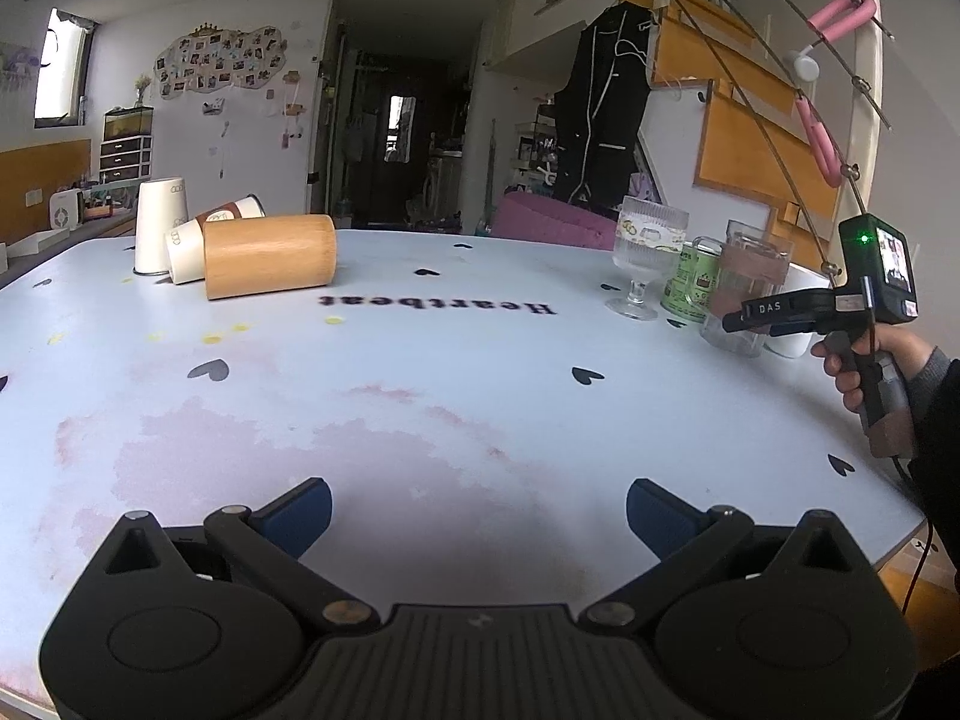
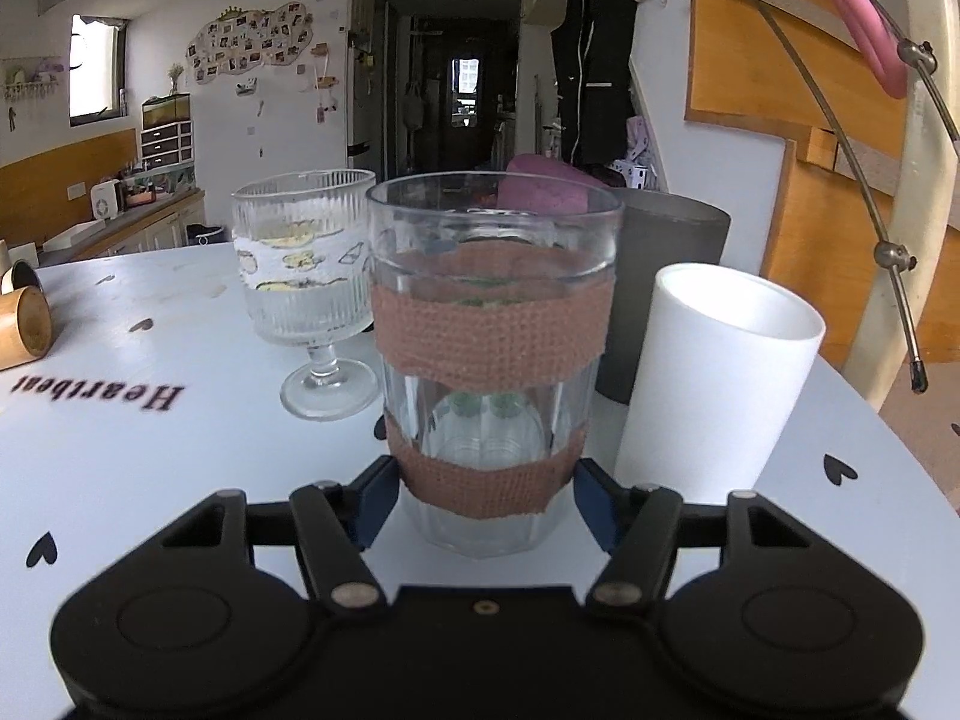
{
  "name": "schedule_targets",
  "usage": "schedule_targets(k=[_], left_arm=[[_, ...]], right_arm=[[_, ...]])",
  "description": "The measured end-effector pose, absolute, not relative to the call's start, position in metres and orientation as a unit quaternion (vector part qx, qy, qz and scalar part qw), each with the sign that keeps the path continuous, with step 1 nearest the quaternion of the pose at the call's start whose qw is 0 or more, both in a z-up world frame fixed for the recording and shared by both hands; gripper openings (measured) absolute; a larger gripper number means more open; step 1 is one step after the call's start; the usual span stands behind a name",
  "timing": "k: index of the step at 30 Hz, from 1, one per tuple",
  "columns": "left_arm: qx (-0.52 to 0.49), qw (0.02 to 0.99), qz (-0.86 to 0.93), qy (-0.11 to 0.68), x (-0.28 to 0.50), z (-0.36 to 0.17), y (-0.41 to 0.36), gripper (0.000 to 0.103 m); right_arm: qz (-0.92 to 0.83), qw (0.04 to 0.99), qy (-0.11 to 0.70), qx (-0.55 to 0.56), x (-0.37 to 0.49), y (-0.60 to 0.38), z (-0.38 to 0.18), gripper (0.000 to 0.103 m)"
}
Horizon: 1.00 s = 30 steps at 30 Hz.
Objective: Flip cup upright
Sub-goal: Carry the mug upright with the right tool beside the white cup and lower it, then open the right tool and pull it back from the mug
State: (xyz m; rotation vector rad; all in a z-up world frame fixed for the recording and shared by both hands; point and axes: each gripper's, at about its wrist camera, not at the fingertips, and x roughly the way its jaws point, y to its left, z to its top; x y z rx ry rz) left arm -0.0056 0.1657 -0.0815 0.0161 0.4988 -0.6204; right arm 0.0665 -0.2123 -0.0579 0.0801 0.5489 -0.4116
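A clear glass tumbler with brown burlap bands [image 2: 489,360] stands upright on the table, also in the left wrist view [image 1: 747,294]. My right gripper [image 2: 486,498] has its blue pads [image 2: 378,498] on either side of the tumbler's base; I cannot tell if they press it. In the left wrist view the right gripper [image 1: 744,318] sits at the tumbler, held by a hand. My left gripper [image 1: 480,516] is open and empty over the near table. A wooden cup [image 1: 270,264] lies on its side at the far left, with two paper cups [image 1: 186,252] lying behind it.
A white cup [image 1: 159,225] stands mouth down at the far left. A stemmed ribbed glass [image 2: 306,288], a grey cup [image 2: 666,276] and a white cup [image 2: 720,384] stand around the tumbler. A green can [image 1: 696,282] is behind it. The table edge [image 1: 900,534] is at right.
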Motion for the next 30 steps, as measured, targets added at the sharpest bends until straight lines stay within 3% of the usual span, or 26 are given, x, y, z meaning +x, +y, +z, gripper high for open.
schedule_targets(k=[4,6,14,30], left_arm=[[0.010,0.925,-0.299,0.235,-0.003,-0.076,0.161,0.103],[0.006,0.928,-0.294,0.226,-0.001,-0.070,0.159,0.103],[0.005,0.939,-0.286,0.191,0.007,-0.039,0.147,0.103],[0.026,0.939,-0.300,0.166,-0.001,-0.010,0.107,0.103]], right_arm=[[-0.207,0.935,0.283,0.055,0.064,-0.212,-0.058,0.075],[-0.209,0.937,0.272,0.072,0.052,-0.209,-0.054,0.083],[-0.217,0.951,0.204,0.078,-0.011,-0.162,-0.021,0.097],[-0.245,0.959,0.139,0.044,-0.099,-0.090,-0.002,0.099]])
